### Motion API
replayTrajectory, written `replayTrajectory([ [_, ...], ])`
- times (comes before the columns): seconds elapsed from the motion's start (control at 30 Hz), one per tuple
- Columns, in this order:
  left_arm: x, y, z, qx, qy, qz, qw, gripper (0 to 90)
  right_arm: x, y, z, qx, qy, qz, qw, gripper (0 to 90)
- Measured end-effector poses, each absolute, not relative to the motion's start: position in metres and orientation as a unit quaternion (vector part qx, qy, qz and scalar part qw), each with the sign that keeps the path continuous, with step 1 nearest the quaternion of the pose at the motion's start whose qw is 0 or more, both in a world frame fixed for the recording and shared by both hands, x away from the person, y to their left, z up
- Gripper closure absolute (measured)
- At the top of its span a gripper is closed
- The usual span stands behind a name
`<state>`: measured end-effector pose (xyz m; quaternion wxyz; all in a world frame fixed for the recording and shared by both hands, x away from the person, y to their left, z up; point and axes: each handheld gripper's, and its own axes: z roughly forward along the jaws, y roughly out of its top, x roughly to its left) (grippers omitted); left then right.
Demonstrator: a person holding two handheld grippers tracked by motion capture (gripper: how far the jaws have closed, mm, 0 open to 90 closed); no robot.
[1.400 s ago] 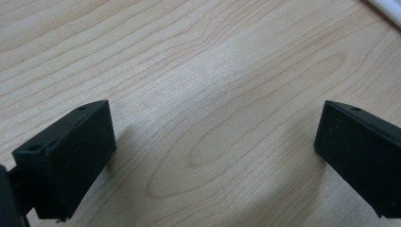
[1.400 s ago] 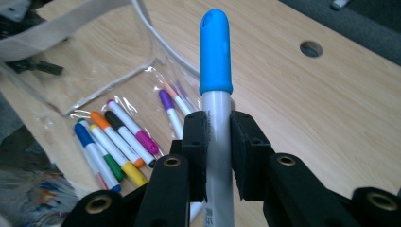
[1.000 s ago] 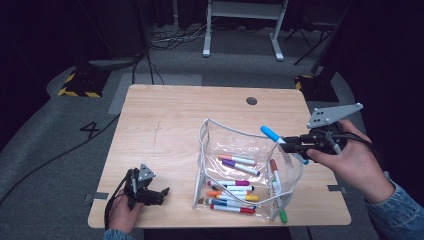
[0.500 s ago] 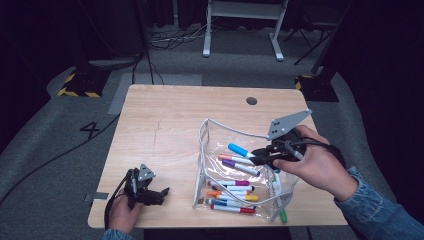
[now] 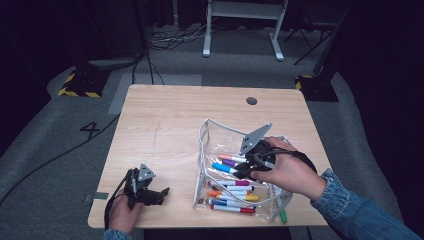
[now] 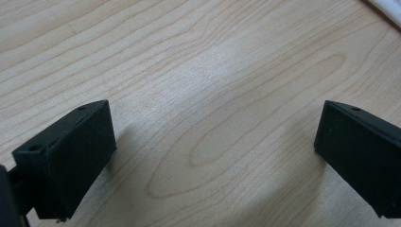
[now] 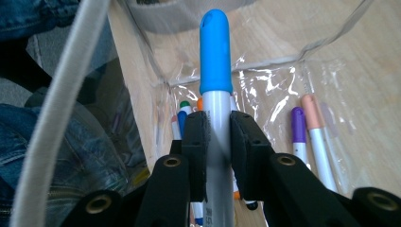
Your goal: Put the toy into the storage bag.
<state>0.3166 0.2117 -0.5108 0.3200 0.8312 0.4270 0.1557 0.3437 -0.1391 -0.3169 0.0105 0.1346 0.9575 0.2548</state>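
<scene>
A clear plastic pouch (image 5: pixel 201 150) with a white rim stands open on the wooden table (image 5: pixel 165 125), with several coloured markers (image 5: pixel 232 200) lying in it. My right gripper (image 5: pixel 239 171) reaches into the pouch from the right, shut on a blue-capped marker (image 5: pixel 220 167) that points left. In the right gripper view the two jaws (image 7: pixel 217 137) clamp the marker's grey barrel, and its blue cap (image 7: pixel 216 56) sticks out over the pouch floor. My left gripper (image 5: pixel 161 192) rests near the table's front left corner. Its jaws (image 6: pixel 213 156) stand wide open over bare wood.
A green marker (image 5: pixel 283 216) lies beside the pouch at the table's front edge. Purple (image 7: pixel 299 125) and peach-capped (image 7: pixel 309 106) markers lie in the pouch beyond the held one. A round cable hole (image 5: pixel 251 100) sits at the table's back right.
My right gripper has carried the blue-capped marker leftward and down, from the pouch's right side into its open mouth. The left gripper has stayed still.
</scene>
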Motion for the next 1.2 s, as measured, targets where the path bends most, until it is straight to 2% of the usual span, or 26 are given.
replayTrajectory([
  [0.6, 0.317, 0.212, -0.511, 0.832, 0.426, 0.156, 0.319, 0.0, 0.345, -0.123, -0.36, 0.118, 0.974, 0.19, -0.027, 76.9],
  [1.03, 0.317, 0.212, -0.511, 0.831, 0.427, 0.156, 0.32, 0.0, 0.346, -0.111, -0.381, 0.096, 0.986, 0.135, -0.034, 76.4],
  [1.13, 0.317, 0.212, -0.511, 0.832, 0.426, 0.156, 0.319, 0.0, 0.349, -0.112, -0.386, 0.083, 0.988, 0.134, -0.006, 59.8],
  [1.2, 0.317, 0.212, -0.511, 0.831, 0.427, 0.156, 0.32, 0.0, 0.351, -0.114, -0.385, 0.074, 0.987, 0.143, 0.016, 55.8],
])
